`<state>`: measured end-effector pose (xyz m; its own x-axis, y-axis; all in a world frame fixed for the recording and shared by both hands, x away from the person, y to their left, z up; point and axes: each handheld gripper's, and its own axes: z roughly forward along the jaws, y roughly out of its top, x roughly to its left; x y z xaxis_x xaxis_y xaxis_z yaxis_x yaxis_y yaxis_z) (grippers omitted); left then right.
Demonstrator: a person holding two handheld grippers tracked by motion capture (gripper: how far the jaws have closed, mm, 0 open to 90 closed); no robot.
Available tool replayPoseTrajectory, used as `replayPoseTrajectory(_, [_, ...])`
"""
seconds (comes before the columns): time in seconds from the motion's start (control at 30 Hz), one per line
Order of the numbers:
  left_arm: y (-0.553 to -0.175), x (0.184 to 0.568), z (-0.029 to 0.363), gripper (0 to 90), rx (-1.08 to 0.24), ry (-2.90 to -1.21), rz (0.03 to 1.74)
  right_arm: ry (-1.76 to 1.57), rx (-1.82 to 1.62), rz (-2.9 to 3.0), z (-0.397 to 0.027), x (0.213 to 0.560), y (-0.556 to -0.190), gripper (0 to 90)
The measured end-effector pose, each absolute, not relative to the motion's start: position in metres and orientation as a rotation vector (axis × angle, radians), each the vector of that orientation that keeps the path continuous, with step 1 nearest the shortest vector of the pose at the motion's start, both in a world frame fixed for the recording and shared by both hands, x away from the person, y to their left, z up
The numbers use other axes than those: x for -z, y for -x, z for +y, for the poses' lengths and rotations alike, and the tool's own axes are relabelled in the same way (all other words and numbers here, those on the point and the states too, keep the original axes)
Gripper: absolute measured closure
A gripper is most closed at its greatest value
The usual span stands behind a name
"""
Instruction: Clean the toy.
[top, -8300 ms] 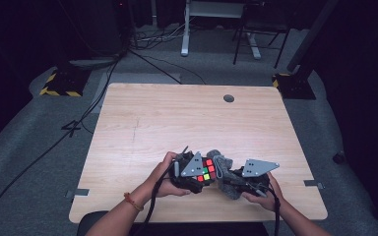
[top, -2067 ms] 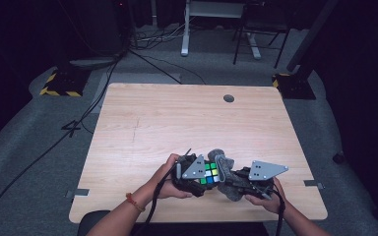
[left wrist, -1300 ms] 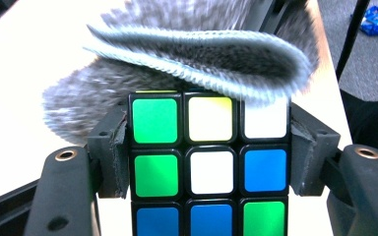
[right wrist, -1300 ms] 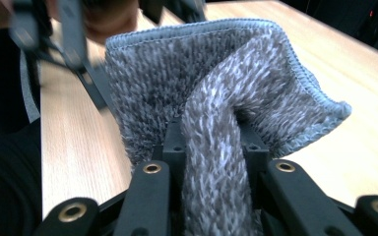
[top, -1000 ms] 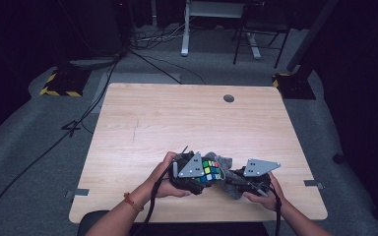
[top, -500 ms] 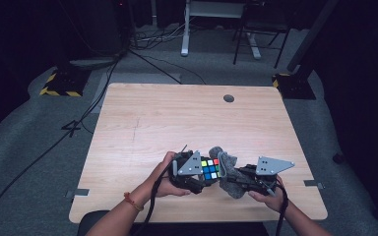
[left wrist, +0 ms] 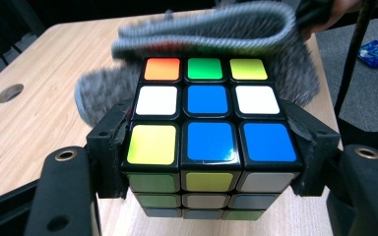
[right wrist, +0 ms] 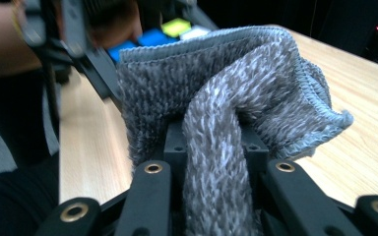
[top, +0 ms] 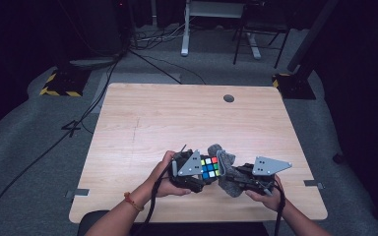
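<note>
High view: a wooden table bears the work near its front edge, with the far two-thirds of the top bare and a round cable hole near the back edge. The left gripper pinches a puzzle cube between its jaws; the right gripper clamps a grey cloth, which lies against the cube's far and right sides. Both hands sit just inside the table's front edge, leaving little room toward the person and ample room ahead and to either side.

Left gripper view: the cube sits squarely between the two black jaws, its side faces pressed by the pads, its upper face showing orange, green, yellow, white and blue squares. The cloth arches over and behind the cube's far edge, touching it.

Right gripper view: the jaws close on a folded bundle of the cloth, whose loose hem hangs out to the right above the tabletop; the cube shows just beyond it.

Beyond the table, on grey carpet, stand a desk frame, a chair base and trailing cables, all well apart from the hands.
</note>
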<state>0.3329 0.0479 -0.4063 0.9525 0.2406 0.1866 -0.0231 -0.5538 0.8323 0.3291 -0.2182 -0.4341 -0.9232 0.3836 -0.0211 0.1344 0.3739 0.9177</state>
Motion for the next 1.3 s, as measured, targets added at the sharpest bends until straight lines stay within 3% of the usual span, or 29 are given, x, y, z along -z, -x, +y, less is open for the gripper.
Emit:
replayPoseTrajectory(0.17, [-0.331,0.405,0.048,33.0,-0.342,-2.133,0.137,-0.479,-1.517,2.475,-0.214,0.445,-0.334,73.4])
replayPoseTrajectory(0.9, [-0.335,0.426,0.032,32.7,-0.347,-2.28,0.142,-0.371,-1.598,2.345,-0.212,0.421,-0.314,73.8])
replayPoseTrajectory(1.3, [-0.335,0.411,0.045,33.3,-0.334,-2.182,0.148,-0.487,-1.471,2.42,-0.219,0.439,-0.33,73.6])
